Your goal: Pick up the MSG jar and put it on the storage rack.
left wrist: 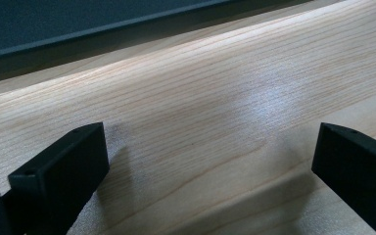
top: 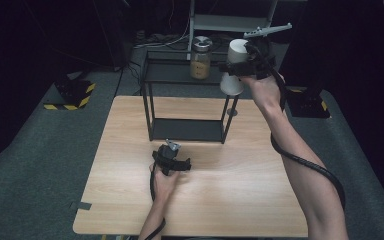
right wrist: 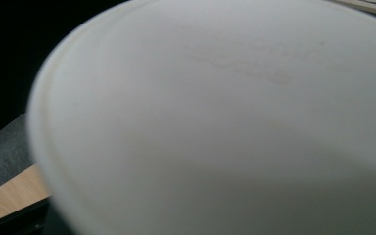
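A white paper cup (top: 231,84) hangs in the air over the right end of the black shelf's top (top: 172,74), its wide mouth turned downward. My right gripper (top: 237,67) is shut around the cup's middle, and my forearm reaches in from the lower right. In the right gripper view the cup (right wrist: 235,122) is a close white blur that hides the jaws. My left gripper (top: 170,149) rests on the wooden table (top: 230,190) just before the shelf. Its jaws stand wide apart with only bare wood between them (left wrist: 210,156).
A glass jar (top: 200,59) with amber contents and a metal lid stands on the shelf's top level. The shelf's lower level (top: 187,130) lies on the table. Grey carpet surrounds the table, with a metal rack (top: 230,22) behind it.
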